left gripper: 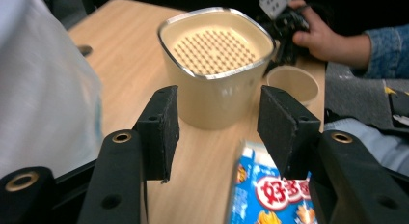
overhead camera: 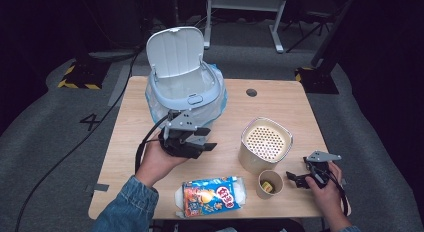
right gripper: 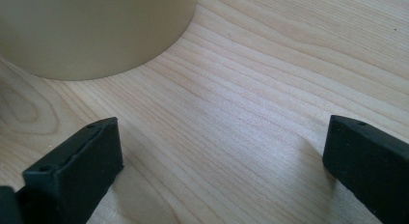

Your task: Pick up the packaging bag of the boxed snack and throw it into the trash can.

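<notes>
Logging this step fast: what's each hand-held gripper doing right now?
Left hand-held gripper: open, holding nothing, aimed at the beige tub.
Right hand-held gripper: open, empty, low over the table.

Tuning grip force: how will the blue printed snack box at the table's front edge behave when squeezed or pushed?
The blue printed snack box looks like thin cardboard, so it probably dents under a hard squeeze. It lies flat on the wooden table, so it should slide, not roll. Probably light for its size.

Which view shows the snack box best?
High view: the whole snack box lies flat at the table's near edge, print readable. The left gripper view catches one corner under the hand-held gripper's jaws. The right gripper view offers bare tabletop instead.
</notes>
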Demonstrator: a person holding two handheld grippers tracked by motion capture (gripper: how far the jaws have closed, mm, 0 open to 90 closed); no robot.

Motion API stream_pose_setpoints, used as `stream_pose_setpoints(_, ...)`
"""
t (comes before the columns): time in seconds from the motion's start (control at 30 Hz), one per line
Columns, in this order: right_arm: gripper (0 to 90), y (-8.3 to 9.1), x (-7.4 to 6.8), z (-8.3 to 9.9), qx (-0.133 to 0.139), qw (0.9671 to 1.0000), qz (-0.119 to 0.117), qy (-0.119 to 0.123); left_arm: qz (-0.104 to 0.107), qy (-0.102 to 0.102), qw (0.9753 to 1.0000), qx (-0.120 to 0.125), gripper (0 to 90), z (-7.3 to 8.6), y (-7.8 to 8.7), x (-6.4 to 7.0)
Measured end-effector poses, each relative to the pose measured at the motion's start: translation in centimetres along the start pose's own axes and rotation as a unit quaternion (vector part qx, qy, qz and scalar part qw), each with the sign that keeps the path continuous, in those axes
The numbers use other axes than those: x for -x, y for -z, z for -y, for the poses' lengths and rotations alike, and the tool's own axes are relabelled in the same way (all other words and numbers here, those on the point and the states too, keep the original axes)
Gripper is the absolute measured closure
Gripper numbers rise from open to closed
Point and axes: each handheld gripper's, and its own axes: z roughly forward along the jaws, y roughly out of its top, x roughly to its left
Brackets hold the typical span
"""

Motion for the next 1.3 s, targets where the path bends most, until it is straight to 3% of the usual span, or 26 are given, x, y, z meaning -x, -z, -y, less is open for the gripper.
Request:
stream_pose_setpoints(0.23, 0.3, 0.0, 0.0, 0.0, 0.000, 1.0000, 0.000, 0.000, 0.018, 0.017, 0.9994, -0.024, 49.3, 3.0, -2.4, 0.4)
stream_pose_setpoints(0.27, 0.4, 0.0, 0.0, 0.0, 0.000, 1.0000, 0.000, 0.000, 0.027, 0.026, 0.9985, -0.040, 49.4, 3.8, -3.3, 0.4)
stream_pose_setpoints(0.5, 0.3, 0.0, 0.0, 0.0, 0.000, 1.0000, 0.000, 0.000, 0.044, 0.042, 0.9946, -0.084, 50.4, 6.0, -6.1, 0.3)
stream_pose_setpoints(0.67, 0.4, 0.0, 0.0, 0.0, 0.000, 1.0000, 0.000, 0.000, 0.078, 0.050, 0.9883, -0.121, 49.5, 7.1, -8.2, 0.3)
stream_pose_setpoints(0.9, 0.3, 0.0, 0.0, 0.0, 0.000, 1.0000, 0.000, 0.000, 0.097, 0.060, 0.9791, -0.169, 51.6, 8.1, -10.6, 0.2)
stream_pose_setpoints(1.17, 0.3, 0.0, 0.0, 0.0, 0.000, 1.0000, 0.000, 0.000, 0.122, 0.083, 0.9634, -0.224, 52.9, 8.8, -12.8, -0.4)
stream_pose_setpoints(1.3, 0.4, 0.0, 0.0, 0.0, 0.000, 1.0000, 0.000, 0.000, 0.123, 0.081, 0.9612, -0.233, 56.1, 8.9, -13.1, -0.5)
